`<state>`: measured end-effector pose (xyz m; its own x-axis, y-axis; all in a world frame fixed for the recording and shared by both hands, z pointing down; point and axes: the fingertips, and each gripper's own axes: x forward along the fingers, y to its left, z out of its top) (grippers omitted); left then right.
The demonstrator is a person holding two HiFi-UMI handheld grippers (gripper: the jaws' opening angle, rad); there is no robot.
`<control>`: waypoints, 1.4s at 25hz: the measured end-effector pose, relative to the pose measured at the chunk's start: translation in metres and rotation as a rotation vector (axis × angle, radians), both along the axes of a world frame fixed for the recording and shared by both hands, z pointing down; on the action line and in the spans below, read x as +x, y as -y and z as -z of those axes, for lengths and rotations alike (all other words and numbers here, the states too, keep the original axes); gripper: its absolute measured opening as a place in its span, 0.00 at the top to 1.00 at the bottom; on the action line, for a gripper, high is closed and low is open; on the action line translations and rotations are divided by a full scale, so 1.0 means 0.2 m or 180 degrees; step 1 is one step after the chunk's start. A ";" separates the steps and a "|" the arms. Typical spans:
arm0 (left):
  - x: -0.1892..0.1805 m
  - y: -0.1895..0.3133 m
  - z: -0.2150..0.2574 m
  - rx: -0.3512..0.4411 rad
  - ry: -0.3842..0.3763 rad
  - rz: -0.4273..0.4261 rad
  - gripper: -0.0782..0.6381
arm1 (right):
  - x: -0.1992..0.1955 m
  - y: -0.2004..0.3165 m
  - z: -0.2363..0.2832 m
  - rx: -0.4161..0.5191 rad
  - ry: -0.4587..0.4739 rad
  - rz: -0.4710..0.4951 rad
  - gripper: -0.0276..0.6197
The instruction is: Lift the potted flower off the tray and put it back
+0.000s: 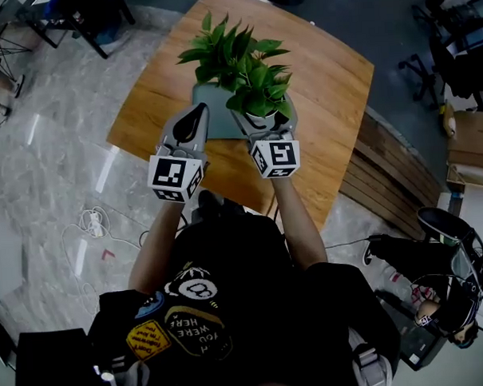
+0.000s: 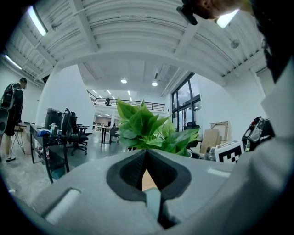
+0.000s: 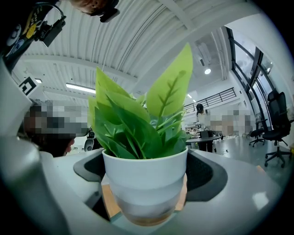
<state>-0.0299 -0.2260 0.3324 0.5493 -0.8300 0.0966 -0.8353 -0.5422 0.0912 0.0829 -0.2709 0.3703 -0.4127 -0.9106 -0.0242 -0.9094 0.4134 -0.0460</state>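
Potted flower at the tray, seen from above and along both tools. The right gripper stood with its jaws wide apart and, as far as the views showed, clamped on the white pot of the potted flower, one pad against each side of the pot. The pot's long axis was upright and the jaws lay level across it. The left gripper was empty, its jaws pressed together, and pointed just beside the plant, which lay to its right. The right hand was therefore the working one and the left merely near. The grey tray lay under and behind the pot, at its left. Whether the base rested on the tray or hung just clear of it could not be told. In either case the coming move probably ran straight along the pot's upright axis. The tray sat on a wooden table over a pale marbled floor, in a high, white-ceilinged workspace with office chairs.
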 end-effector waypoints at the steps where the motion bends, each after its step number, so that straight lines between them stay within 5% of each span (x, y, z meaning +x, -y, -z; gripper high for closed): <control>1: 0.00 0.01 -0.03 -0.0016 0.0011 0.0010 0.89 | 0.00 0.01 -0.03 -0.0009 -0.0002 0.0012 0.15; 26: -0.22 0.17 -0.87 -0.0100 0.0056 0.0057 0.89 | -0.28 0.44 -1.20 -0.0313 -0.0263 0.0095 0.15; 35: -0.28 0.25 -0.96 -0.0056 -0.0024 0.0172 0.89 | -0.30 0.48 -1.36 -0.0518 -0.0243 0.0172 0.15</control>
<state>-0.0861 -0.2762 0.5238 0.5044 -0.8567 0.1076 -0.8626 -0.4945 0.1066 0.0223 -0.3664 0.6427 -0.4561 -0.8764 0.1549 -0.8895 0.4544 -0.0479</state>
